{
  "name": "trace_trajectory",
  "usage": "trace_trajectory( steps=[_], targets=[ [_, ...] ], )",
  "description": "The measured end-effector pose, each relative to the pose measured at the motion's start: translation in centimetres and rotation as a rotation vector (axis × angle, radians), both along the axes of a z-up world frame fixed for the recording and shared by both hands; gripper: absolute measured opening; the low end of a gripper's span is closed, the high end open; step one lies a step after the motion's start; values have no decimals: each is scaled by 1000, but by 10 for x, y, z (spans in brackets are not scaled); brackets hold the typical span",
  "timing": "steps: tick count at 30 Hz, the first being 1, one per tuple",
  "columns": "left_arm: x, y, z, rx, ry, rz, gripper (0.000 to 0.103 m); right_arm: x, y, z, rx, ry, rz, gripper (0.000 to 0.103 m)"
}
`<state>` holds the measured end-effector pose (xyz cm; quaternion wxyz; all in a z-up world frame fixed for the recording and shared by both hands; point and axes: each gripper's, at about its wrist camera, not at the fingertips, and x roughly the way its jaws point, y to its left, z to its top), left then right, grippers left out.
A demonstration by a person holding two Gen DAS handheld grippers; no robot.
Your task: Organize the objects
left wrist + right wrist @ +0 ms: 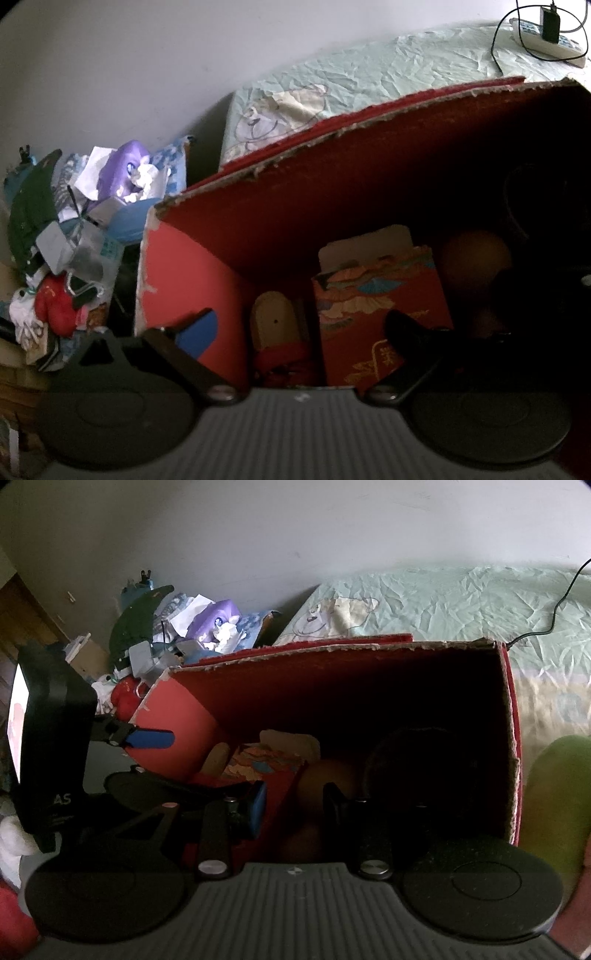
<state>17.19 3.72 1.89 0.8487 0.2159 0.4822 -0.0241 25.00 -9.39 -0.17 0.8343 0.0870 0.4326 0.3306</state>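
At the far left of the left wrist view, a heap of clutter point(74, 236) lay piled against the wall: a dark green cloth, crumpled white paper, a purple plastic toy point(123, 171) and a red stuffed toy point(55, 310). Just right of that heap stood the large red cardboard box with torn, ragged edges point(177, 266), open at the top, with the pale green patterned bedsheet point(388, 77) behind it. The left gripper point(299, 328) hung over the box's left end with its jaws spread wide and nothing between them; its blue-padded finger point(201, 334) lay against the red inner wall.

Inside the box, from left to right, stood a rounded pale wooden piece point(275, 323) with red cloth at its base, then a red decorated paper bag with fan and flower patterns point(380, 306) holding a pale card, then a dim orange ball point(476, 258), and beyond it a dark round shape too shadowed to make out. A white power strip with a black charger point(550, 33) rested on the sheet at the far right.

In the right wrist view, the right gripper point(295, 801) reached into the box's middle, jaws parted and empty. A yellow-green rounded object point(557, 794), blurred, sat outside the box's right wall.
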Motion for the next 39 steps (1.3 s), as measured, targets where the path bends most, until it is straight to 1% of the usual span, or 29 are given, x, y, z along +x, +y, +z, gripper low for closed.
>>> trace_trajectory(
  steps=[8, 30, 39],
  targets=[
    [2, -1, -2, 13, 10, -3, 98, 1, 0, 0, 6, -2, 11, 37],
    [2, -1, -3, 35, 5, 21, 98, -2, -4, 1, 38, -31, 21, 37],
    [1, 0, -3, 37, -3, 27, 99, 0, -3, 0, 29, -22, 19, 37]
  ],
)
